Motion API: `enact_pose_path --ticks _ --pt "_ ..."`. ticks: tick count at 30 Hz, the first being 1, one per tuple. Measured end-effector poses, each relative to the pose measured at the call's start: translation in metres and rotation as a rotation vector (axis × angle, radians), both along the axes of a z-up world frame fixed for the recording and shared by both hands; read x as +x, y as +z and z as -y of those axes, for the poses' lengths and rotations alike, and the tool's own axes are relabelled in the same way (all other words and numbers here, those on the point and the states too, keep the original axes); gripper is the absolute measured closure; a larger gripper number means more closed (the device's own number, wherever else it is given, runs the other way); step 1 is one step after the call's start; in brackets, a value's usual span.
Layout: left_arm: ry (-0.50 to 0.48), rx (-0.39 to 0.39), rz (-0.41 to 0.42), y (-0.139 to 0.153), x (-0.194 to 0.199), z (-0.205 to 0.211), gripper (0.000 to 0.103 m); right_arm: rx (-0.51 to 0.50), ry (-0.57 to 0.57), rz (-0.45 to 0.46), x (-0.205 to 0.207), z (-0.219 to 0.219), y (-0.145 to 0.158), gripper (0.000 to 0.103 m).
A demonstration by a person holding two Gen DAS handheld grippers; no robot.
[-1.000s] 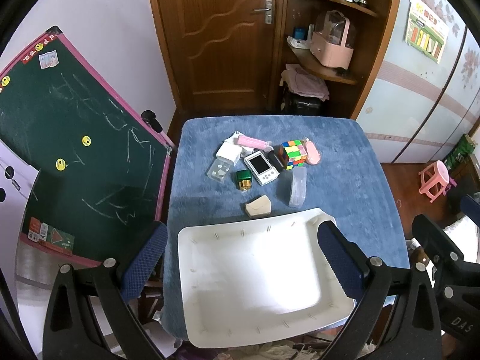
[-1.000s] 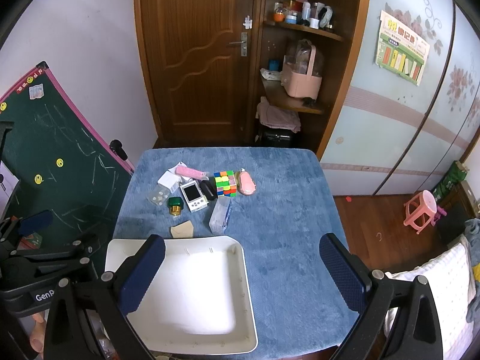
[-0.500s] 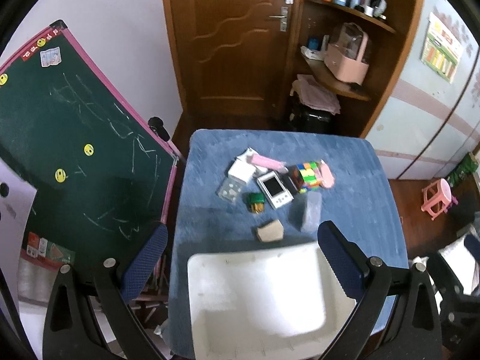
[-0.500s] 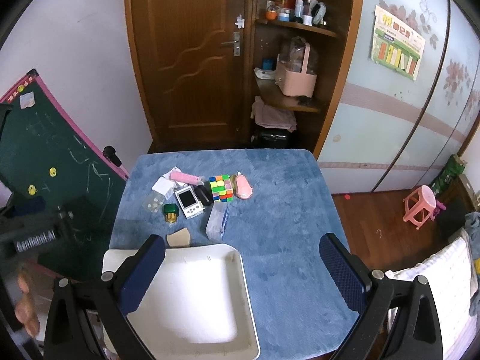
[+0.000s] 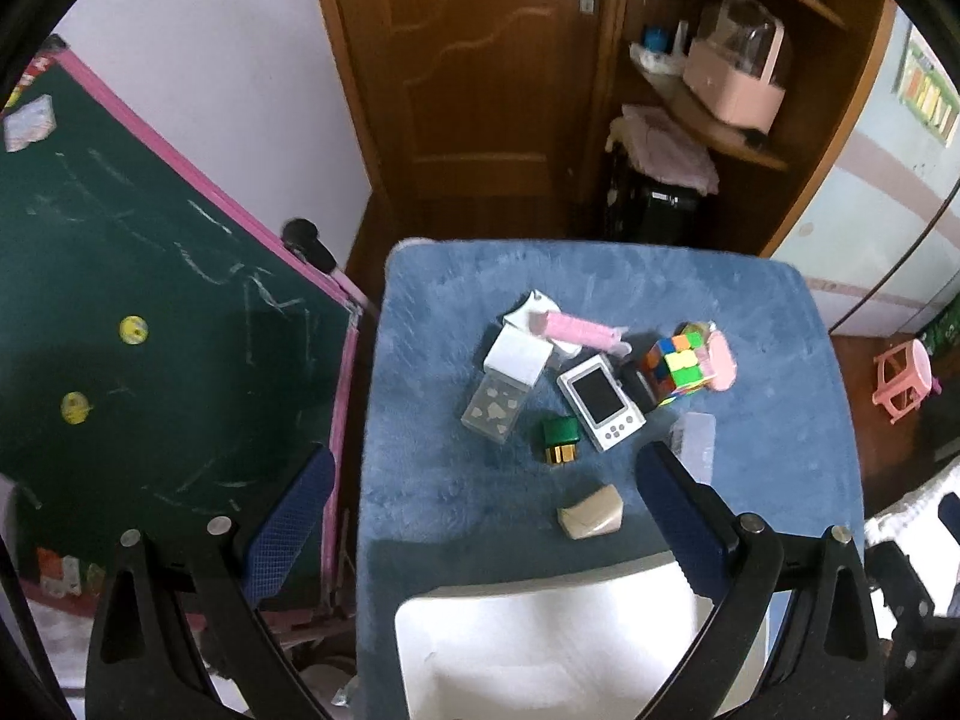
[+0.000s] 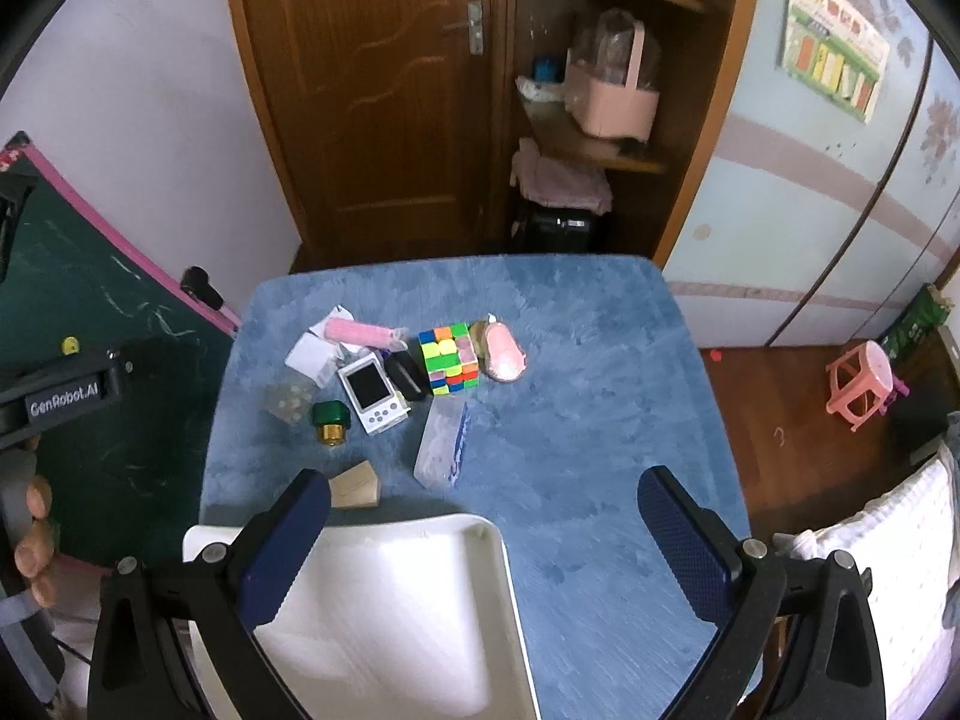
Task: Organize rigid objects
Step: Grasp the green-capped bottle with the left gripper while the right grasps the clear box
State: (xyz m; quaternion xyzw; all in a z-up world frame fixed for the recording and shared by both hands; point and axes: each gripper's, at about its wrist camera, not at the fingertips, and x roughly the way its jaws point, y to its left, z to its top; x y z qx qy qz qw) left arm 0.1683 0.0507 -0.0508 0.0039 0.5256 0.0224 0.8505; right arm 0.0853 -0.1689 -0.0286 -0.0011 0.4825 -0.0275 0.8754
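A cluster of small items lies on the blue table (image 5: 780,396): a colour cube (image 5: 675,363) (image 6: 449,359), a white handheld console (image 5: 602,401) (image 6: 372,394), a green bottle with a gold cap (image 5: 561,438) (image 6: 331,422), a beige wedge (image 5: 591,511) (image 6: 355,485), a clear box (image 5: 695,441) (image 6: 443,444) and a pink tube (image 5: 576,330) (image 6: 360,333). A white tray (image 5: 540,630) (image 6: 384,600) sits at the near edge. My left gripper (image 5: 486,516) hangs open above the tray's far rim, holding nothing. My right gripper (image 6: 486,540) is open over the tray's right corner.
A green chalkboard (image 5: 120,330) with a pink frame leans close against the table's left side. Behind the table stand a brown door (image 5: 480,90) and a corner shelf (image 6: 600,144). A pink stool (image 6: 864,384) is on the floor at right. A hand (image 6: 36,528) holds the left gripper.
The left gripper has moved forward and left, so the tray slid lower in its view and the items came nearer. The right gripper edged closer to the table. Both stayed open.
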Motion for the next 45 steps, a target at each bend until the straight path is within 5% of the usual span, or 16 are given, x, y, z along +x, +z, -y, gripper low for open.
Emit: enact_pose_path --ticks 14,19,26,28,36,45 --pt "-0.007 -0.082 -0.149 -0.086 0.053 0.007 0.003 0.118 -0.001 -0.171 0.092 -0.008 -0.085 0.01" --pt "0.008 -0.111 -0.226 -0.125 0.073 0.015 0.003 0.122 0.007 -0.267 0.117 -0.01 -0.131 0.03" --pt "0.013 -0.129 -0.327 -0.166 0.087 0.028 0.003 0.154 -0.017 -0.384 0.14 -0.007 -0.188 0.033" --pt "0.017 -0.118 -0.354 -0.175 0.089 0.031 0.008 0.176 -0.026 -0.42 0.144 -0.006 -0.198 0.041" --pt "0.065 -0.131 -0.451 -0.203 0.095 0.032 0.025 0.224 -0.051 -0.512 0.15 0.0 -0.223 0.054" --pt "0.112 -0.12 -0.475 -0.209 0.094 0.036 0.028 0.23 -0.057 -0.538 0.154 0.006 -0.231 0.063"
